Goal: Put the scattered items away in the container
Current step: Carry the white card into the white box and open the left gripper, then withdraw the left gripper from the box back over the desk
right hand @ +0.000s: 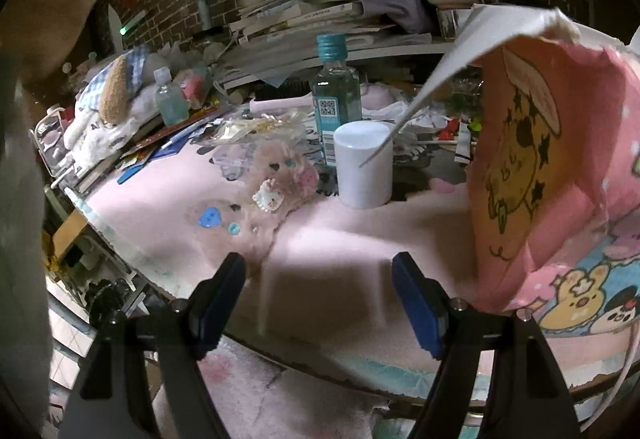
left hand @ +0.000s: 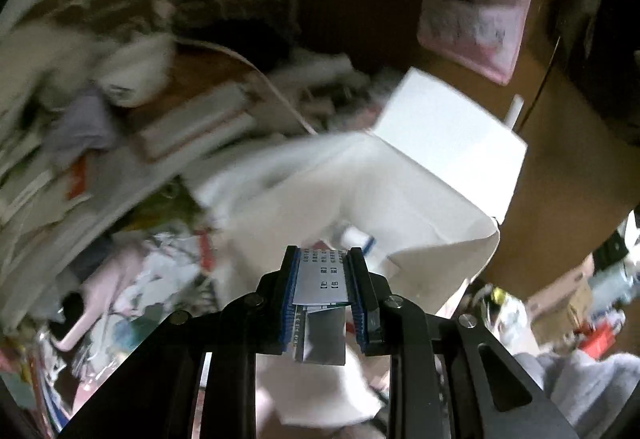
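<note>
Left gripper [left hand: 323, 275]: fingers clamped on a small silvery printed packet [left hand: 320, 279], held above a white bag [left hand: 400, 207]; the view is blurred, so the bag may be paper.
Right gripper [right hand: 318, 303]: fingers apart, nothing between them, over the pink table [right hand: 340, 239].
Pink cartoon bag [right hand: 560, 175]: on the table's right side, mouth open.
White jar [right hand: 363, 165]: upright, mid-table.

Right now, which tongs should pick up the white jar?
Right, probably. The right tongs are open and empty, facing the white jar. The left tongs are shut on a silvery packet.
</note>
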Available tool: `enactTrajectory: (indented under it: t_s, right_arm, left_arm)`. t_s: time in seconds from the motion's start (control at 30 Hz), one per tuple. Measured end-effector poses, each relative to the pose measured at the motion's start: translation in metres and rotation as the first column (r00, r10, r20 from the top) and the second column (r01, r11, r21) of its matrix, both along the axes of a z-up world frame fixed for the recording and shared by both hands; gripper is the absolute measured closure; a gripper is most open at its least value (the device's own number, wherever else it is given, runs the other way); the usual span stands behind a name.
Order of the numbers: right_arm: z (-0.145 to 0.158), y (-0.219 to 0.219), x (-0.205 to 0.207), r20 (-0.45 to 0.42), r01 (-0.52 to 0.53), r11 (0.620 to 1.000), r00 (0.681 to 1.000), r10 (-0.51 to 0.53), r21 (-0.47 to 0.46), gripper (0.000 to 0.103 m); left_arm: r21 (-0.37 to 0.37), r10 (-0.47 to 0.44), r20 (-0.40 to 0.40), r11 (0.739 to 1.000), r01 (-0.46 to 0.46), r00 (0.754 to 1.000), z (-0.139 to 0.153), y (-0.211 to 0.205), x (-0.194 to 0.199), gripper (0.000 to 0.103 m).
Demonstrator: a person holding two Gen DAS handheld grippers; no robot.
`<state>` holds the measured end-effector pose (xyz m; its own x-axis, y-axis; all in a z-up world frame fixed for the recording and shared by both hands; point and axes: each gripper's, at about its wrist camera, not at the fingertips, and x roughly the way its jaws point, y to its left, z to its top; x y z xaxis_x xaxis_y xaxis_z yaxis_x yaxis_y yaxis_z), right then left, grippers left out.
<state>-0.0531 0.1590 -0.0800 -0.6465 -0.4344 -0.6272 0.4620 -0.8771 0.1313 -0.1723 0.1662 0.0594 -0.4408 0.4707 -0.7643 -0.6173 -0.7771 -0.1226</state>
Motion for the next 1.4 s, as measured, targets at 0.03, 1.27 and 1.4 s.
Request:
enactTrajectory:
  t_s: [0.03,1.27,1.4]
  right_arm:
    - [0.000,0.000,0.000,0.002,-0.004,1.000,1.000,0.004,-0.004,0.030]
    - [0.005,0.007,0.004,0.010,-0.042,0.997,0.999,0.043,-0.070,0.030]
    - [0.004,0.008,0.003,0.012,-0.031,0.997,0.999,0.032,-0.069,0.030]
  left_arm:
    - [-0.026,-0.008,0.032,1.000,0.009,0.999,-0.004,0.010,-0.005,0.085]
    - [-0.432,-0.057,0.063,0.899,0.079,0.996,-0.050,0.073,-0.017,0.019]
    - [-0.394,-0.048,0.042,0.917,0.061,0.998,-0.036,0.061,-0.013,0.018]
